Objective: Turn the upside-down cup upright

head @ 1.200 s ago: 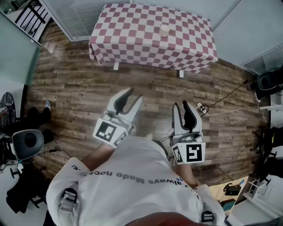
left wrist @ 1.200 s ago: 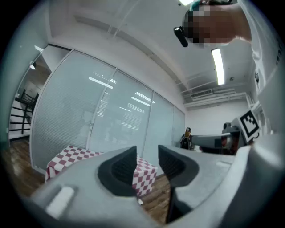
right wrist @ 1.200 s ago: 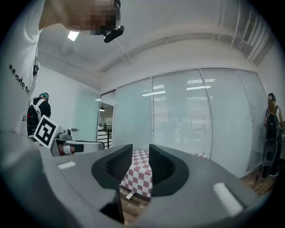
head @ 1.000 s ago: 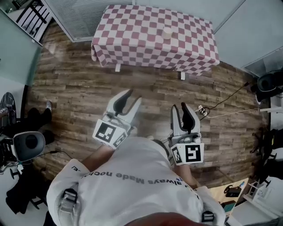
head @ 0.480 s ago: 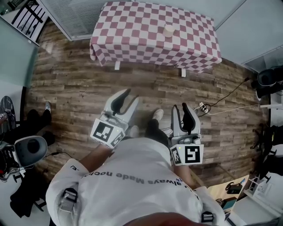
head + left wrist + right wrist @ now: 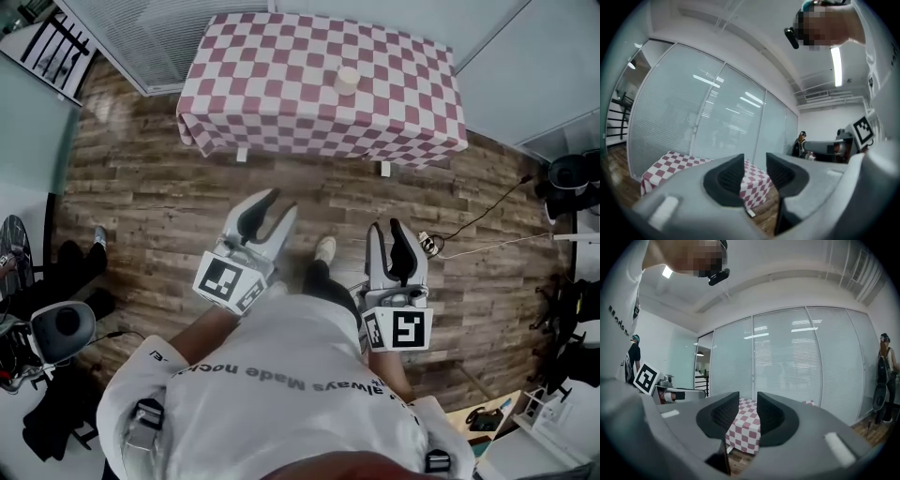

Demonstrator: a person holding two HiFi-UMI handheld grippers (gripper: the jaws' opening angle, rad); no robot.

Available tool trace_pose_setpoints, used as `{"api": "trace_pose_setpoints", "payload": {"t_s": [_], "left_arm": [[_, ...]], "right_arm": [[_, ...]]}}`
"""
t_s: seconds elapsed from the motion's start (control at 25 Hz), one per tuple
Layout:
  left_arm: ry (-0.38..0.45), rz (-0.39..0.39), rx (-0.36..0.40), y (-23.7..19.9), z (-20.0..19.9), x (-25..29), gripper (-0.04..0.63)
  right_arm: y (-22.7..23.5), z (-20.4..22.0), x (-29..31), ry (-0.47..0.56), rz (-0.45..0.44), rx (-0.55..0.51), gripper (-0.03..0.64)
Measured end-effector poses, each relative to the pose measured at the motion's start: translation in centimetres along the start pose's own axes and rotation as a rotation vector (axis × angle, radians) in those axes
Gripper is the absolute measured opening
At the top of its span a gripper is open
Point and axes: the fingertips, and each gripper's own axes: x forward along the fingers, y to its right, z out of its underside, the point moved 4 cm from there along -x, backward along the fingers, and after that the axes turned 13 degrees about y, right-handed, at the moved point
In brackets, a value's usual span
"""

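Cup (image 6: 347,80) flip: not begun | left claw (image 6: 281,202) clenched, empty | right claw (image 6: 384,227) clenched, empty | both near, over wooden floor (image 6: 141,197) | cup far, on checked bench (image 6: 272,84), untouched | left: approach, grasp, turn upright

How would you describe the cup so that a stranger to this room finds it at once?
Find the table covered in red-and-white checks, standing by the wall of blinds. The cup sits on its top, a little right of the middle. It is the only thing there: small, pale and plain against the squares.
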Motion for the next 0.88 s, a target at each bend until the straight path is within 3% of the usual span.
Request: {"api": "trace_pose_setpoints", "payload": {"t_s": [0.52, 0.88], "left_arm": [[0.016, -0.015, 0.031, 0.6, 2.4, 18.5, 0.149], [0.007, -0.071, 0.04, 0.4, 4.5, 24.4, 0.149]], "right_arm": [[17.0, 0.2, 8.4, 0.004, -0.01, 0.008, 0.118], [23.0, 1.2, 11.7, -0.007, -0.058, 0.018, 0.118]]}}
